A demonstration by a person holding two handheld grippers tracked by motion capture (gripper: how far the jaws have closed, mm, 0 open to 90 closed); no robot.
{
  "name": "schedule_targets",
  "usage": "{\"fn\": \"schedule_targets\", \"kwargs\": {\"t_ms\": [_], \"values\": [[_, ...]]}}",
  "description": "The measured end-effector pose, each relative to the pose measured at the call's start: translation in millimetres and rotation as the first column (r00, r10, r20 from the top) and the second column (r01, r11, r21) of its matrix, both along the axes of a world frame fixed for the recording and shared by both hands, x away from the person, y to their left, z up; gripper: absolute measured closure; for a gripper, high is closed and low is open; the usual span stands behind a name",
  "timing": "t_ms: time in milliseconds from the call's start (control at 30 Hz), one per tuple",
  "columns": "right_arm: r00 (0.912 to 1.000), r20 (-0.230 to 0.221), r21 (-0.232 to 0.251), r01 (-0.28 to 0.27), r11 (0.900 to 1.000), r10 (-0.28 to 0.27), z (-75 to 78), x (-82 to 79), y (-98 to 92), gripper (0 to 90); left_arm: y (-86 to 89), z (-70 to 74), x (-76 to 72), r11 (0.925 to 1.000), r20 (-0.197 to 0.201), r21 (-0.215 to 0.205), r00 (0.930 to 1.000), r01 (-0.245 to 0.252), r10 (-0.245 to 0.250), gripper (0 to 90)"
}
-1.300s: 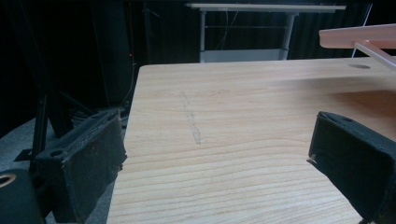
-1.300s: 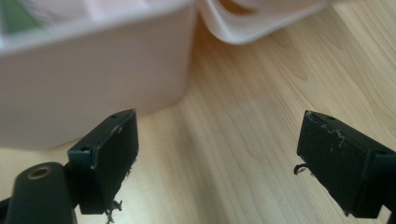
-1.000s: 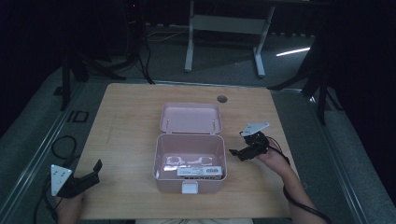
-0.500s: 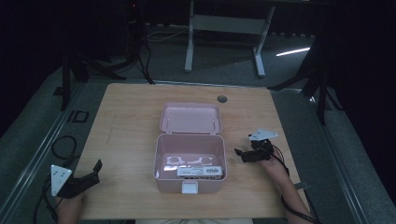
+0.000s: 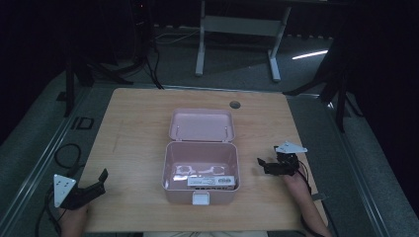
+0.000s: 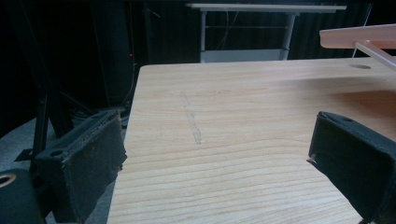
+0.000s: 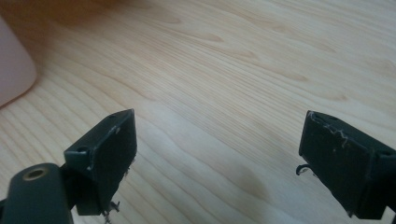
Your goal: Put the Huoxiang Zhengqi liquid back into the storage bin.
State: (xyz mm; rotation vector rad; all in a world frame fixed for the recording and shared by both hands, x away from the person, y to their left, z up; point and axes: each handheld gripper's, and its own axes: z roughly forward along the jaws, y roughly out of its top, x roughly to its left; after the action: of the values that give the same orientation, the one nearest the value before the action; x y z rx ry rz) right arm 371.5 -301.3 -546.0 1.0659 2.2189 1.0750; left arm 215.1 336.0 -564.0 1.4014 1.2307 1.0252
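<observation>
A pink box [image 5: 200, 190] stands open at the middle of the wooden table [image 5: 133, 128], its lid [image 5: 201, 125] leaning back. Inside lie white pieces [image 5: 200, 171] and a labelled strip [image 5: 210, 182]. My left gripper [image 5: 100, 180] rests at the table's near left corner, open and empty; its own view has the jaws wide apart [image 6: 217, 154] over bare wood, with the box lid's edge [image 6: 359, 37] at the upper right. My right gripper [image 5: 262, 165] sits open just right of the box, jaws pointing at it; its view [image 7: 217, 154] looks down on bare wood, the box's corner [image 7: 14, 65] at the left.
A round cable hole [image 5: 235, 104] lies in the table behind the box. Cables [image 5: 64, 153] trail on the floor at the left. A desk frame [image 5: 237, 34] stands beyond the table in the dark. Bare wood stretches left and right of the box.
My right gripper has drawn back toward the near edge and slightly right, away from the box's side. The left gripper has stayed still.
</observation>
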Motion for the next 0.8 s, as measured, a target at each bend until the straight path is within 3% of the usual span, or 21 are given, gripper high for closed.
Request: {"fn": "schedule_targets", "kwargs": {"t_ms": [133, 300, 433, 467, 500, 567, 800], "values": [[0.9971, 0.018, 0.029, 0.074, 0.997, -0.074, 0.1, -1.7, -11.6, 11.1, 0.2, -0.1, -0.2, 1.0, 0.002, -0.002, 1.0, -0.002, 0.002, 3.8], [0.991, 0.006, 0.059, 0.133, 0.989, -0.134, 0.3, -1.1, -24.1, 11.1, 0.3, 0.0, 0.3, 1.0, -0.001, -0.003, 1.0, 0.0, 0.0, 3.8], [0.9862, 0.009, 0.046, 0.165, 0.985, -0.165, 0.8, -1.2, -27.9, 11.1, 0.0, 0.1, 0.1, 1.0, -0.001, 0.0, 1.0, 0.0, 0.0, 3.8], [0.9793, 0.014, 0.037, 0.201, 0.979, -0.202, -0.5, -1.5, -29.8, 11.1, -0.1, 0.0, 0.0, 1.0, 0.0, 0.001, 1.0, 0.0, 0.0, 3.8], [0.9793, 0.014, 0.037, 0.201, 0.979, -0.202, -0.5, -1.5, -29.8, 11.1, 0.0, 0.0, 0.0, 1.0, 0.0, 0.0, 1.0, 0.0, 0.0, 3.8], [0.967, 0.03, 0.028, 0.252, 0.967, -0.253, -0.9, -2.9, -31.1, 11.1, 0.2, 0.0, 0.2, 1.0, 0.0, -0.003, 1.0, 0.0, 0.0, 3.8], [0.9422, 0.052, 0.034, 0.33, 0.944, -0.331, -0.2, -4.5, -34.9, 11.1, 0.2, 0.0, 0.1, 1.0, 0.0, -0.003, 1.0, 0.0, 0.0, 3.8]]}}
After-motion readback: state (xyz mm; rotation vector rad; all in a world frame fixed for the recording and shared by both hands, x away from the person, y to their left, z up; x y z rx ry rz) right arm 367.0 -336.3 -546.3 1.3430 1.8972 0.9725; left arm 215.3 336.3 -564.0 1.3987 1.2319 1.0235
